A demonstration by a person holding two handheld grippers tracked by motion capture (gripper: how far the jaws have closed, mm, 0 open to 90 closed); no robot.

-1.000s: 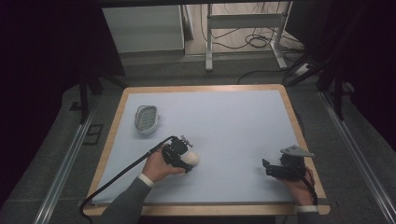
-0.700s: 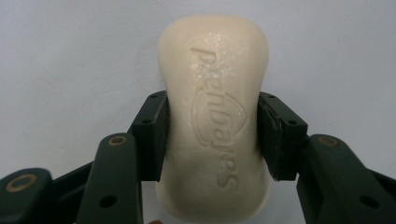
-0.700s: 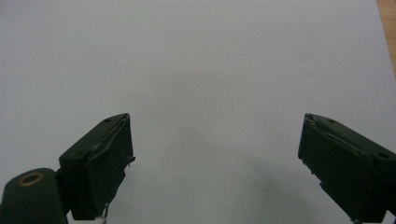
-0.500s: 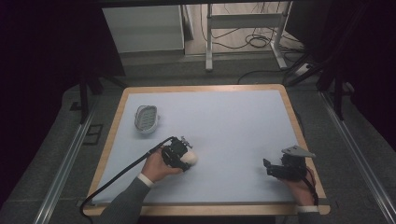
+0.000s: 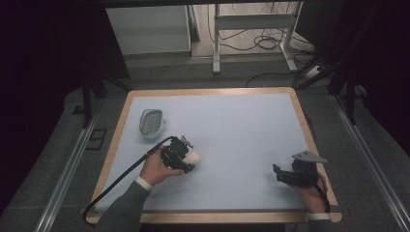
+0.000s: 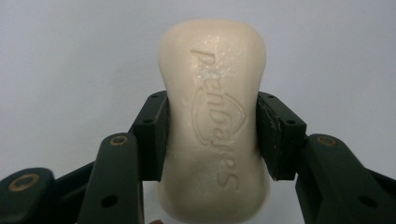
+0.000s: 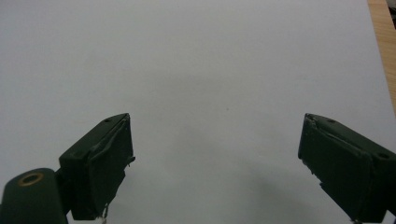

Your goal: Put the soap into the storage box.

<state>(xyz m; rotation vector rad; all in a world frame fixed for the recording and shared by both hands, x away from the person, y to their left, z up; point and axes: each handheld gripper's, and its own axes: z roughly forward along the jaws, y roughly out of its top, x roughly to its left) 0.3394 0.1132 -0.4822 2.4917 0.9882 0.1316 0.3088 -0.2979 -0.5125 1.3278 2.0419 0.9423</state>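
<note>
We have the soap clamped across its waist between the 2 jaws of the left gripper, embossed face toward the camera, low over the table in its near-left part. The dish sits near the left edge, farther back, apart from the soap and empty as far as we can tell. The right gripper rests near the near-right corner, jaws wide, nothing between them. Our reading: the grasp is made and the carry is the step in hand. Next move likely calls for swinging the soap back and left over the dish, levelling it, lowering until it seats, then parting the jaws. Grip looks firm; wet soap could slip.
</note>
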